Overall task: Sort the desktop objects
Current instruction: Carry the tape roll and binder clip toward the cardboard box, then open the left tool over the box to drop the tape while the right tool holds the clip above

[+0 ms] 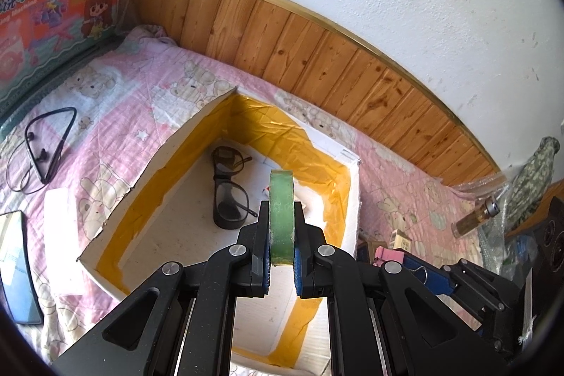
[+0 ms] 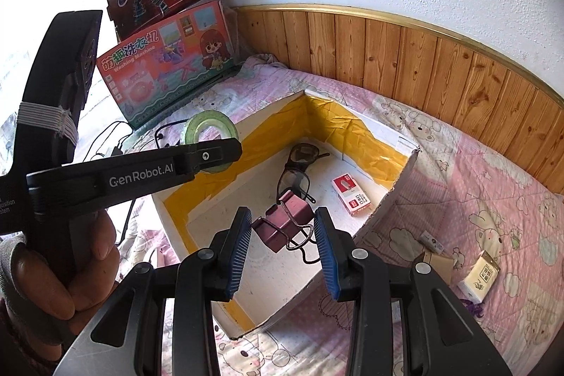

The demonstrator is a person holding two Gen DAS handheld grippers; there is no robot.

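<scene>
1. Left gripper (image 1: 282, 235): jaws clamped on green tape roll (image 1: 281, 217), held upright above the box (image 1: 148, 161).
2. Right gripper (image 2: 283, 235): jaws part-open, gripping a maroon binder clip (image 2: 282, 221) over the box.

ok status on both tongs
Left tongs shut on green tape roll over white tray. Right tongs gripping maroon binder clip. Nothing blocking.

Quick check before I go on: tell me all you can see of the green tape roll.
The green tape roll is a thin ring of pale green tape with an open centre, its outer face slightly scuffed. It stands on edge, clamped between the pads of the left gripper, with its upper half sticking out past the fingertips. It hangs in the air above the white box lined with yellow tape, touching nothing else.
</scene>
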